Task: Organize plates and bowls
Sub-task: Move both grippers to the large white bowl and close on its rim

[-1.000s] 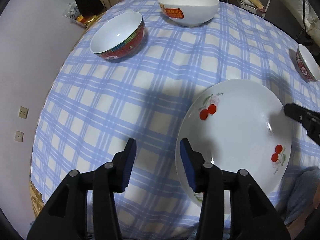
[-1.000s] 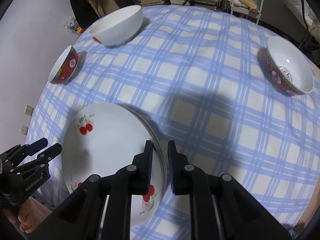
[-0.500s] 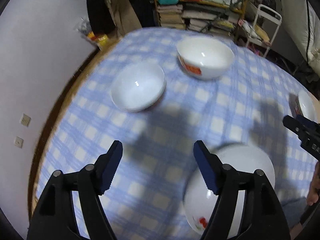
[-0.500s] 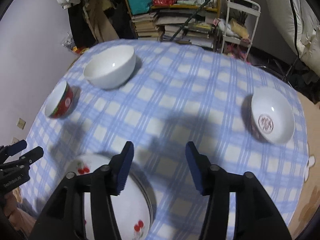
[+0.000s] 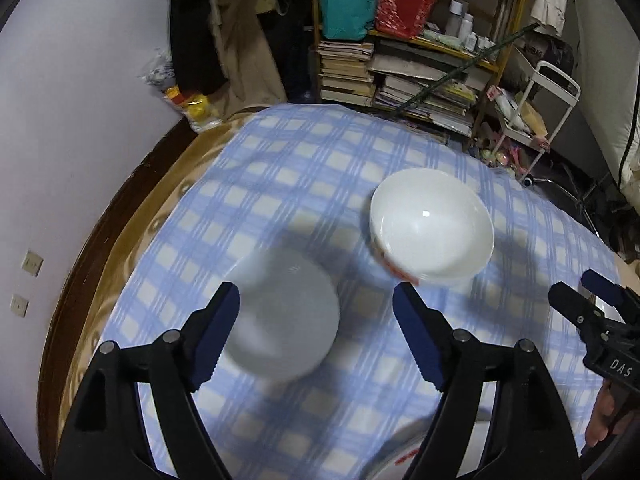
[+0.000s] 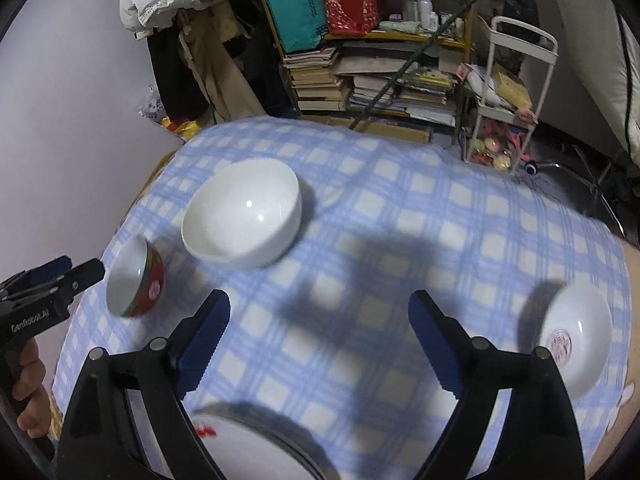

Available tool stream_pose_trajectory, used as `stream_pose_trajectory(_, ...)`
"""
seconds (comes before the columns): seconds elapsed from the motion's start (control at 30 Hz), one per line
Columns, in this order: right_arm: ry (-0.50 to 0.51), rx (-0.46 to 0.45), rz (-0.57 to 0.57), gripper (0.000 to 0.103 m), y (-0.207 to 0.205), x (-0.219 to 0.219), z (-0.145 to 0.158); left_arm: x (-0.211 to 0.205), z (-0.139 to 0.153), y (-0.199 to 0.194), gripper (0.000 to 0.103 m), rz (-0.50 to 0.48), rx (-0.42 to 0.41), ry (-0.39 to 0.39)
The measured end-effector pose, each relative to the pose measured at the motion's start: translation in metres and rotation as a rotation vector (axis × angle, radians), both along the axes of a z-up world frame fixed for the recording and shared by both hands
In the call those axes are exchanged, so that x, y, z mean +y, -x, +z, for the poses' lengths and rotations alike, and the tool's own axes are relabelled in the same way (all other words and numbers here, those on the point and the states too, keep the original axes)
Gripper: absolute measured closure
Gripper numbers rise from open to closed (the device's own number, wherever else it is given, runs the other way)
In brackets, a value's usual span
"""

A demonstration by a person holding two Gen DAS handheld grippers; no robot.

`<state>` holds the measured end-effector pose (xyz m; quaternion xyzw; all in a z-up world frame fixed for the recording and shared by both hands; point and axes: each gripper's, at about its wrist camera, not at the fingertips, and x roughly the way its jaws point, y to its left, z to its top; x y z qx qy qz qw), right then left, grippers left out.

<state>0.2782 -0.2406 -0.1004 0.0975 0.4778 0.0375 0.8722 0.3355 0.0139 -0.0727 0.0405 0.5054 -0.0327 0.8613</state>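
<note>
Both claws empty, jaws opening wide, nothing between them. Left claw (image 5: 316,336) hangs over the desk (image 5: 280,168) in blue check cloth, right claw (image 6: 320,344) likewise. Stacked cherry plates (image 6: 248,444) sit at the near edge, under and behind both claws, apart from them.

Bowls loose: red-rimmed bowl (image 5: 286,320) lies directly ahead of the left claw, roughly centred in its gap, blurred. Large white bowl (image 5: 432,228) sits farther and to the right of it. In the right wrist view the small bowl with a red mark inside (image 6: 572,344) is far right, well apart from the others.

Judgement: the left claw is nearer the red-rimmed bowl, so that looks like the next pick; the right claw is nearer the far-right bowl. Bowls are round, so no long axis; a rim pinch is needed.
</note>
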Motion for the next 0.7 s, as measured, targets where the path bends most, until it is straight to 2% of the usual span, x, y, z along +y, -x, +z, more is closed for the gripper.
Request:
stream_pose_trajectory(0.2, 0.011, -0.002, 0.014, 0.008, -0.04, 0.01, -0.008, -0.011, -0.017, -0.048, 0.025, -0.024, 0.042, -0.026)
stream_pose_trajectory(0.3, 0.038, 0.004, 0.034, 0.008, -0.056, 0.015, -0.017, -0.013, -0.033, -0.065, 0.025, 0.001, 0.081, -0.023)
stream_pose_trajectory(0.4, 0.031, 0.031, 0.027, 0.008, -0.069, 0.015, -0.031, -0.017, -0.047, -0.081, 0.025, 0.012, 0.144, 0.034)
stream_pose_trajectory(0.5, -0.009, 0.043, 0.013, 0.008, -0.079, 0.01, -0.042, -0.026, -0.054, -0.088, 0.025, 0.002, 0.12, -0.016)
stream_pose_trajectory(0.57, -0.019, 0.057, 0.005, 0.008, -0.085, 0.008, -0.05, -0.033, -0.061, -0.094, 0.025, -0.02, 0.133, -0.036)
stream_pose_trajectory(0.63, -0.032, 0.075, -0.002, 0.008, -0.089, 0.006, -0.057, -0.041, -0.069, -0.098, 0.03, -0.061, 0.173, -0.049)
stream_pose_trajectory(0.7, -0.053, 0.092, -0.004, 0.008, -0.093, 0.004, -0.063, -0.051, -0.078, -0.101, 0.042, -0.098, 0.187, -0.098)
